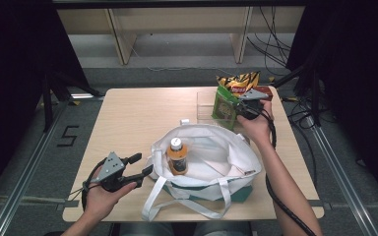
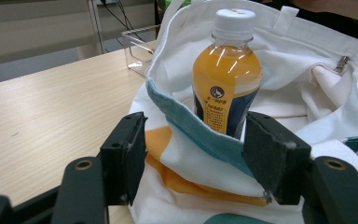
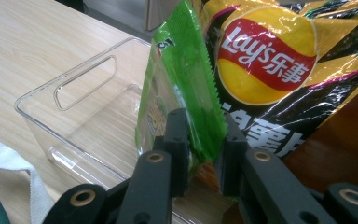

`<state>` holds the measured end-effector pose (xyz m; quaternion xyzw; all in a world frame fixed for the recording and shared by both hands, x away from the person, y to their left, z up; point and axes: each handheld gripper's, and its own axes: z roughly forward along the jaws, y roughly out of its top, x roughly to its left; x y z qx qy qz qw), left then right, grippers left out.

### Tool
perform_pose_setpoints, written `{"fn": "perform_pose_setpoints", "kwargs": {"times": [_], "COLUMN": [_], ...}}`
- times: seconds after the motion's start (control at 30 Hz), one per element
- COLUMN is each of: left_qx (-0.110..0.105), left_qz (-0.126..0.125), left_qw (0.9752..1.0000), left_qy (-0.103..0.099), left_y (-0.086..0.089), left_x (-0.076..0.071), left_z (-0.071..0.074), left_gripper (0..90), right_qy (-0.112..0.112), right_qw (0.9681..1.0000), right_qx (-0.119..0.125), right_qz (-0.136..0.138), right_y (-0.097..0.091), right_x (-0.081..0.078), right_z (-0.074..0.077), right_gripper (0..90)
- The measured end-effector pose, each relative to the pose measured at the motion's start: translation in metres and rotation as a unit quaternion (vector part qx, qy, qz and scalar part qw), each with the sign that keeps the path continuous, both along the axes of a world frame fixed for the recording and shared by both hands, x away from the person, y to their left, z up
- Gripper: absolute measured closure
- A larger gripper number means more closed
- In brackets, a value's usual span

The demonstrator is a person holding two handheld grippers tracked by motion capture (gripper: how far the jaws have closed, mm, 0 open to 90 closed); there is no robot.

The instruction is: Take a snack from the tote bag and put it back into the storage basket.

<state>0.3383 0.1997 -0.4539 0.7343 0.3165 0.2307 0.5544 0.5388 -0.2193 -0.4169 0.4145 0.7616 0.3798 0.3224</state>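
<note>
A: Where is the right gripper (image 1: 246, 109)?

B: At the far right of the bench (image 1: 128, 118), beside the clear bin (image 3: 74, 121). In the right gripper view its jaws sit either side of the lower edge of the green snack bag (image 3: 182, 93), which stands upright between them. The pads look close to the foil, but I cannot tell whether they press on it.

A: What crowds it there?

B: The yellow Lay's chip bag (image 3: 270, 65) leans just behind the green one, touching it, near the bench's far right corner. The bin's near wall with its slot handle lies to the other side.

A: And the left gripper (image 1: 140, 166)?

B: It hovers at the near left rim of the white tote bag (image 1: 211, 157), jaws released and spread wide. In the left gripper view the tote's teal-edged rim runs between them, and neither pad grips it.

A: Anything inside the tote?

B: An orange drink bottle (image 2: 227, 70) stands upright, white cap on. The bench left of the tote lies bare.
</note>
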Motion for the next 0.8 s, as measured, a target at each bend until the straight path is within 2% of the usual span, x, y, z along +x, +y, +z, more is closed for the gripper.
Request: {"fn": "perform_pose_setpoints", "kwargs": {"times": [0.07, 0.13, 0.33, 0.37, 0.43, 0.6, 0.63, 0.77, 0.8], "left_qx": [0.000, -0.001, -0.001, -0.001, -0.001, 0.000, 0.000, -0.001, -0.001], "left_qz": [0.000, 0.001, 0.000, 0.000, 0.000, 0.000, 0.000, 0.000, 0.000], "left_qw": [1.0000, 1.0000, 1.0000, 1.0000, 1.0000, 1.0000, 1.0000, 1.0000, 1.0000], "left_qy": [0.000, 0.002, 0.000, 0.000, 0.000, 0.001, 0.000, 0.002, 0.001], "left_y": [0.0001, -0.0002, 0.0000, 0.0000, -0.0002, 0.0000, 0.0002, -0.0001, -0.0001], "left_x": [0.0003, 0.0002, 0.0002, 0.0002, 0.0001, 0.0001, 0.0003, 0.0002, 0.0001], "left_z": [-0.0002, -0.0006, -0.0001, -0.0002, -0.0001, -0.0001, -0.0001, -0.0004, -0.0003], "left_gripper": [38.7, 38.8, 38.8, 38.8, 38.8, 38.8, 38.8, 38.7, 38.7], "right_qy": [0.005, -0.007, 0.007, 0.000, 0.004, 0.006, -0.003, 0.000, -0.005], "right_qw": [1.0000, 1.0000, 1.0000, 0.9999, 1.0000, 0.9999, 0.9998, 0.9998, 0.9996], "right_qx": [-0.001, -0.001, 0.000, 0.001, -0.001, -0.005, -0.006, -0.019, -0.027], "right_qz": [0.002, -0.002, -0.006, -0.010, -0.008, -0.014, -0.017, -0.009, -0.006], "right_y": [-0.0006, -0.0006, -0.0005, 0.0001, 0.0002, -0.0004, -0.0004, -0.0003, -0.0002], "right_x": [0.0006, 0.0017, 0.0003, 0.0002, -0.0008, -0.0010, -0.0008, -0.0022, -0.0018], "right_z": [-0.0005, -0.0015, -0.0014, -0.0023, -0.0025, -0.0025, -0.0028, 0.0027, 0.0043], "right_gripper": [78.1, 78.9, 77.4, 76.4, 75.5, 82.4, 84.4, 89.0, 89.2]}}
